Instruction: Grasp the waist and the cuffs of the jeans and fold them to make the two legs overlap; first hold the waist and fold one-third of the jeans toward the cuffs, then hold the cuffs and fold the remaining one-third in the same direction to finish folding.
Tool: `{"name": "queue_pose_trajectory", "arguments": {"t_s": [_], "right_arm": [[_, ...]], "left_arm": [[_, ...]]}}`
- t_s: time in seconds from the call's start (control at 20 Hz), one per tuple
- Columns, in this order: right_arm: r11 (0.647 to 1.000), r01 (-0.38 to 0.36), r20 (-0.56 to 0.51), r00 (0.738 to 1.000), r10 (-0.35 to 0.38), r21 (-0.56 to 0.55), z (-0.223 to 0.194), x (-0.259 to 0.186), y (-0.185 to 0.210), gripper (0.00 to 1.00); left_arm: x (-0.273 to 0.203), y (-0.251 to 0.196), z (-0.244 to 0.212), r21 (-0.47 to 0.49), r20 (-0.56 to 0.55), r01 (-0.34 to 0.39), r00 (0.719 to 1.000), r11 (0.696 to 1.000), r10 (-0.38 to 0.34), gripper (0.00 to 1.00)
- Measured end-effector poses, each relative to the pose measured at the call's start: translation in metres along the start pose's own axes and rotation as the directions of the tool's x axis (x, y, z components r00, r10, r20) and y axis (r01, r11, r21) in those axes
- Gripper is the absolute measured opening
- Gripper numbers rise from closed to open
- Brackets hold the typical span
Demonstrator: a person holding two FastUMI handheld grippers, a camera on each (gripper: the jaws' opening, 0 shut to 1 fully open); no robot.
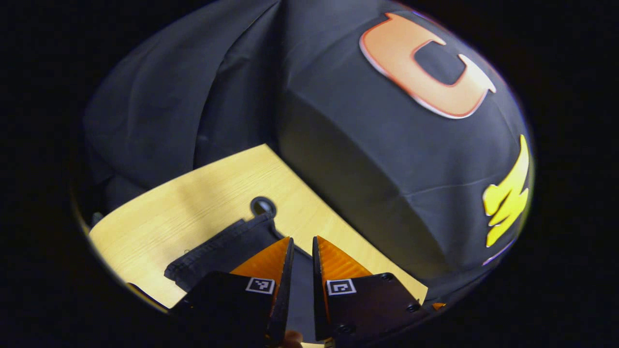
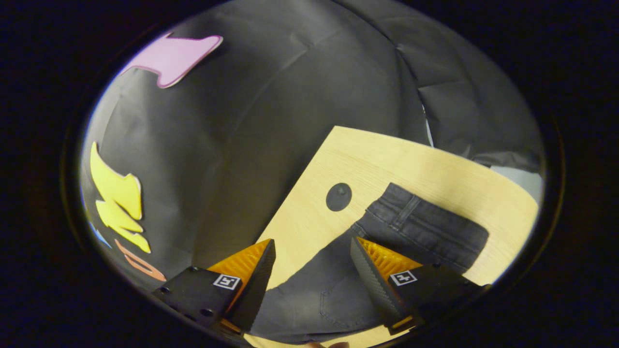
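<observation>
The left tongs pinch the dark jeans on the table. The right tongs stand spread above the denim. The right gripper view shows the waistband.

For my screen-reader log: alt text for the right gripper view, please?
Open tongs hover over dark jeans lying on a light wooden table. The waistband points up the table, beside a round dark grommet, with black cloth behind.

jeans cut off below; left gripper hides cloth between fingers
</observation>
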State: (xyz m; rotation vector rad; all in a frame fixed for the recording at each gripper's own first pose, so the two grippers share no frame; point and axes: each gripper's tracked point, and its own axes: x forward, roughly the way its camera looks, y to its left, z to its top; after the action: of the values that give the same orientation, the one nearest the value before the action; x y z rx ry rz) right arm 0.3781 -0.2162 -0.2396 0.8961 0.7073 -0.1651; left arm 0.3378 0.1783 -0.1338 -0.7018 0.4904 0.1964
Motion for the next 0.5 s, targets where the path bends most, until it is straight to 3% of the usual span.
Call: {"name": "queue_pose_trajectory", "arguments": {"t_s": [0.05, 0.25, 0.4, 0.5], "right_arm": [[0.999, 0.013, 0.016, 1.0, -0.013, -0.029, 0.002, -0.013, -0.006, 0.96], [0.994, 0.087, 0.055, 0.995, -0.084, -0.061, 0.005, -0.064, -0.037, 0.97], [0.985, 0.165, 0.069, 0.984, -0.161, -0.051, 0.002, -0.091, -0.071, 0.98], [0.98, 0.198, 0.049, 0.979, -0.198, 0.01, -0.007, -0.1, -0.092, 0.98]], "left_arm": [[-0.013, -0.013, 0.01, 0.026, 0.035, 0.037, 0.999, 0.999, -0.038, 0.25], [-0.083, -0.072, 0.044, 0.118, 0.198, 0.186, 0.958, 0.975, -0.207, 0.28], [-0.15, -0.113, 0.061, 0.232, 0.297, 0.242, 0.905, 0.942, -0.305, 0.28], [-0.202, -0.144, 0.069, 0.332, 0.384, 0.269, 0.837, 0.904, -0.39, 0.28]]}}
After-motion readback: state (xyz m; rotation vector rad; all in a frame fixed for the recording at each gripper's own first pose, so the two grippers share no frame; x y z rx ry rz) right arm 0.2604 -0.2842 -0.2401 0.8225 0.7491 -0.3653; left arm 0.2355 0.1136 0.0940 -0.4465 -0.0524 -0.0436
